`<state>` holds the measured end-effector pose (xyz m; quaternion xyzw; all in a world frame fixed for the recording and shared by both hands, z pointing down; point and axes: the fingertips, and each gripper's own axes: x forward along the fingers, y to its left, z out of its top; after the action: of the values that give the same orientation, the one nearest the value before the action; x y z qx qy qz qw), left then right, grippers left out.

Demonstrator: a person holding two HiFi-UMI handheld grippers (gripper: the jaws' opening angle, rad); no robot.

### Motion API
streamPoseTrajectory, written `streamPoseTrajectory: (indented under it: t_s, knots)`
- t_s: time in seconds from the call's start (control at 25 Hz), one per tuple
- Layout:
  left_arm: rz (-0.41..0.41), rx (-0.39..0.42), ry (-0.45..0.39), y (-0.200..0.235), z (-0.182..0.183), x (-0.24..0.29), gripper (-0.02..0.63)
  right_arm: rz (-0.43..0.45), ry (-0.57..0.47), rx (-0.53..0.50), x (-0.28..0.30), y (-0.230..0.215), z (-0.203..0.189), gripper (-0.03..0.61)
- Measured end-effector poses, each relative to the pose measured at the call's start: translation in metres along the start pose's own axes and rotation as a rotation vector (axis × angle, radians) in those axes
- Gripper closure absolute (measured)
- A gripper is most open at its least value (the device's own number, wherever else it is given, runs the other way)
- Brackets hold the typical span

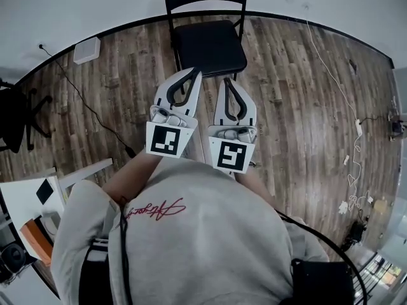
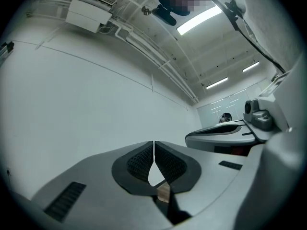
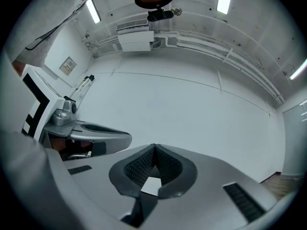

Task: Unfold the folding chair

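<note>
The black folding chair (image 1: 208, 43) stands unfolded on the wooden floor near the white wall, its seat flat and its backrest upright. My left gripper (image 1: 193, 74) and right gripper (image 1: 226, 81) hang side by side just in front of the seat's near edge, both shut with nothing between the jaws. In the left gripper view the left gripper's tips (image 2: 153, 143) meet against a bare white wall, and the right gripper (image 2: 225, 133) shows at the right. In the right gripper view the tips of the right gripper (image 3: 154, 147) also touch; the left gripper (image 3: 91, 135) lies at the left.
A second black chair (image 1: 16, 116) stands at the far left. A white box (image 1: 86, 49) lies by the wall with a black cable (image 1: 89, 107) running from it. White cables and plugs (image 1: 353, 170) trail on the right. A white table (image 1: 38, 196) is at lower left.
</note>
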<state>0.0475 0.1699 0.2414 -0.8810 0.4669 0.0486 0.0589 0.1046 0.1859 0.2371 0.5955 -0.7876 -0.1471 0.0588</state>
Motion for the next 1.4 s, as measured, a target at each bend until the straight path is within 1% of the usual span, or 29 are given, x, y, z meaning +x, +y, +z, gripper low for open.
streamPoseTrajectory:
  t_s: [0.12,0.32,0.68,0.8,1.24,1.4]
  knots:
    - [-0.007,-0.005,-0.011,0.001,0.004,0.005,0.594,-0.007,-0.007,-0.01,0.003,-0.001,0.004,0.563]
    - [-0.028,0.015,0.008,-0.006,0.001,0.01,0.598,-0.012,-0.017,0.032,0.003,-0.009,0.007,0.563]
    - [-0.059,0.002,0.023,-0.005,-0.002,0.017,0.598,0.016,0.017,0.119,0.015,-0.01,-0.003,0.563]
    - [-0.068,-0.001,0.033,-0.005,-0.005,0.017,0.598,0.013,0.029,0.12,0.015,-0.01,-0.005,0.563]
    - [-0.078,-0.028,0.03,-0.004,-0.005,0.023,0.598,-0.011,0.043,0.125,0.016,-0.015,-0.007,0.563]
    - [-0.082,-0.025,0.031,0.001,-0.006,0.022,0.598,-0.017,0.048,0.128,0.018,-0.011,-0.006,0.563]
